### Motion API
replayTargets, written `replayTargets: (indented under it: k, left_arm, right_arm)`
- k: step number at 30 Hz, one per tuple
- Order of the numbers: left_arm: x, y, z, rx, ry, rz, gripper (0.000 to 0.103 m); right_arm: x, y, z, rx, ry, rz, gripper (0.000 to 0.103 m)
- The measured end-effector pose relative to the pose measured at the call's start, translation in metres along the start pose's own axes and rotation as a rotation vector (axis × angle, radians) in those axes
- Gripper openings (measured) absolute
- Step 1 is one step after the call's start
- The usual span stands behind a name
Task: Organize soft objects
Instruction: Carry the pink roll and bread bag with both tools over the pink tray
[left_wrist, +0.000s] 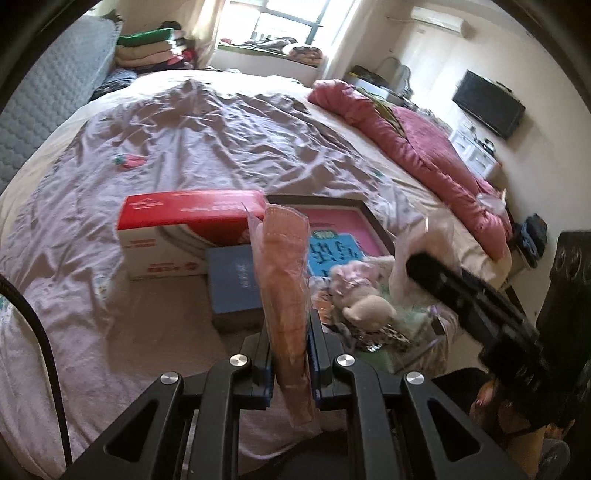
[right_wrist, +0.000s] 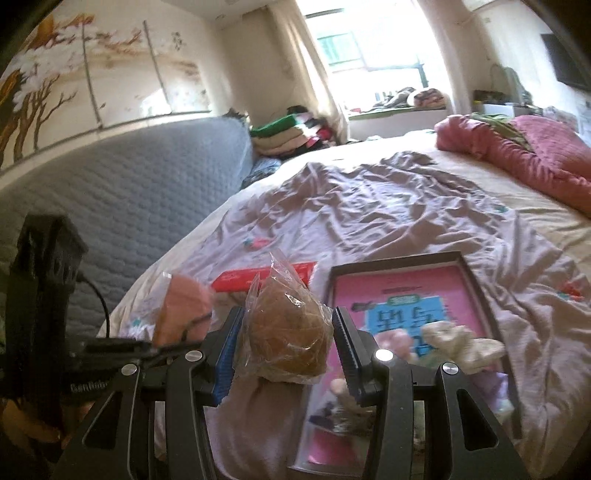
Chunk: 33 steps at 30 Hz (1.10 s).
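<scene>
**Both claws loaded above the bed's near edge**

The left gripper (left_wrist: 290, 332) is clenched on a flat pinkish packet (left_wrist: 284, 273) in clear film, pinched low so most of it stands up above the fingers. The right gripper (right_wrist: 284, 347) grasps a round brown bun in a crinkly bag (right_wrist: 286, 332), pads pressing either side of its middle. Both are held over the near edge of the bed (left_wrist: 184, 147).

The packet looks light, thin and floppy; the film is likely slick, so a grip across its broad faces near the centre would hold steadier than one at the sealed rim. The bun looks light and squashy, easily crushed; a gentle squeeze on its body, not on the loose bag top, seems safest.

Further out on the sheet lie a red and white box (left_wrist: 184, 229), a blue box (left_wrist: 232, 284), a pink-lined tray (right_wrist: 399, 288) and a cream plush toy (right_wrist: 461, 343) resting on the tray's near side.
</scene>
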<state>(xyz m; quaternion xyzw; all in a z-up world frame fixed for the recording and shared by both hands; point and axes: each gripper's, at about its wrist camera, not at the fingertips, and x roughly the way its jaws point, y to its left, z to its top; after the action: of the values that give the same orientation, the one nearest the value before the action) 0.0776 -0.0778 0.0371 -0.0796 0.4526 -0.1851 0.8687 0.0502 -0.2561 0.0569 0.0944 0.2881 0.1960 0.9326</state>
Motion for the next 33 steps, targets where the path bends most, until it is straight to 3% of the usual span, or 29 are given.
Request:
replayTargets:
  k: [14, 20, 33]
  left_arm:
    - [0.04, -0.04, -0.015, 0.026, 0.126, -0.06, 0.015]
    - [0.06, -0.048, -0.026, 0.011, 0.187, -0.063, 0.015]
    - [0.085, -0.063, -0.038, 0.029, 0.241, -0.035, 0.015]
  right_arm:
    - [-0.032, -0.044, 0.003, 0.099, -0.064, -0.046, 0.05]
    - [-0.037, -0.055, 0.0, 0.125, -0.068, -0.057, 0.05]
    - [-0.052, -0.091, -0.006, 0.2, -0.095, -0.091, 0.05]
